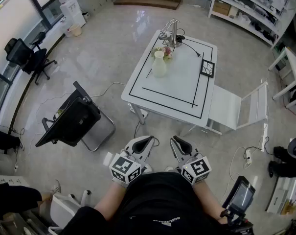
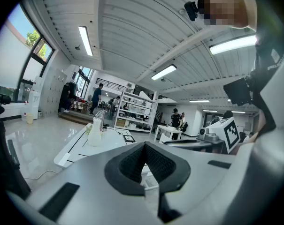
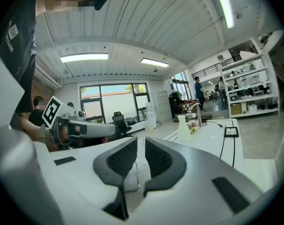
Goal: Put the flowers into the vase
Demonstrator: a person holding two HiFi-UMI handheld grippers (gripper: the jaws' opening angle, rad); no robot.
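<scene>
- Head view: a white rectangular table with black border lines [image 1: 184, 89] stands well apart from the person, and a pale, narrow-necked vase [image 1: 159, 65] stands upright near its far end.
- Small pink and white flowers [image 1: 166, 53] seem to lie on the table just beside the vase; they are too small to be sure.
- Left gripper [image 1: 148, 140], held near the body: jaws pressed together, empty.
- Right gripper [image 1: 178, 141], beside it: jaws a narrow gap apart, nothing between.
</scene>
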